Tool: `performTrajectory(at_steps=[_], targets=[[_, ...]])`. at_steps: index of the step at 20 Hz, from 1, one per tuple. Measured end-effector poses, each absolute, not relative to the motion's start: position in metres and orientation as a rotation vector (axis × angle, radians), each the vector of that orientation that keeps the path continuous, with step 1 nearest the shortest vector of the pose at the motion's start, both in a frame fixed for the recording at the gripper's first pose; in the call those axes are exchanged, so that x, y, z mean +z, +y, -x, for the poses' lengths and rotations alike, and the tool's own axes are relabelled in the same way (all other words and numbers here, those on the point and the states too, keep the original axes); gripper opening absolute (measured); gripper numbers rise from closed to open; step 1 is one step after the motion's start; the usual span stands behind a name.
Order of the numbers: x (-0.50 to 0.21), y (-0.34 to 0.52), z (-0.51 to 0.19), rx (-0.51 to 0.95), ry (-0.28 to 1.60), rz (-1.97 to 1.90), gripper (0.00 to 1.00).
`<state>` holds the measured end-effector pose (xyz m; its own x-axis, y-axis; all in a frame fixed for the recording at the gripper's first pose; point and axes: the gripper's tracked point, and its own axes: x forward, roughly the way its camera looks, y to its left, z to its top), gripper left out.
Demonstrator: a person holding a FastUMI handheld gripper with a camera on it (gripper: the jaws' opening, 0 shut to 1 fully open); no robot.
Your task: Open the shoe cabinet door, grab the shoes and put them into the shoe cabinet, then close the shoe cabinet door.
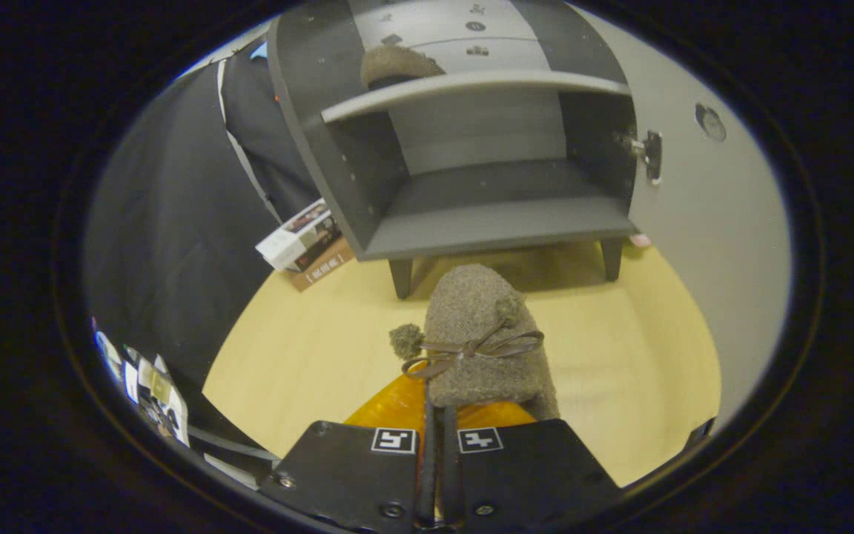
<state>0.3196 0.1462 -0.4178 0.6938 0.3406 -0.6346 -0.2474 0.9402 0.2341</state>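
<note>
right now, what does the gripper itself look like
The gripper shows two flat plates side by side, each with a square black-and-white marker tag at its inner front corner and round screws lower down. Two narrow fingers run forward between them, shut on the slipper.

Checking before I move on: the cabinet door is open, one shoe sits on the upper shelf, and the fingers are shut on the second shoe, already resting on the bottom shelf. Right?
Not quite. The gripper view shows the second shoe held short of the cabinet, above the floor, bottom shelf bare. The rest stands: door open, first shoe on the upper shelf, gripper fingers shut on the second shoe.
</note>
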Motion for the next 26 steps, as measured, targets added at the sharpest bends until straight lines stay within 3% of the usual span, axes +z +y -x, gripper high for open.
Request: performTrajectory(at_steps=[5, 14, 19, 26], targets=[[-0.293, 0.147, -0.352, 0.352, 0.515, -0.101, 0.08], [-0.164, 0.150, -0.485, 0.257, 0.257, -0.053, 0.08], [-0.141, 0.158, -0.566, 0.200, 0.242, -0.045, 0.07], [-0.163, 0.160, -0.643, 0.141, 0.326, -0.026, 0.08]])
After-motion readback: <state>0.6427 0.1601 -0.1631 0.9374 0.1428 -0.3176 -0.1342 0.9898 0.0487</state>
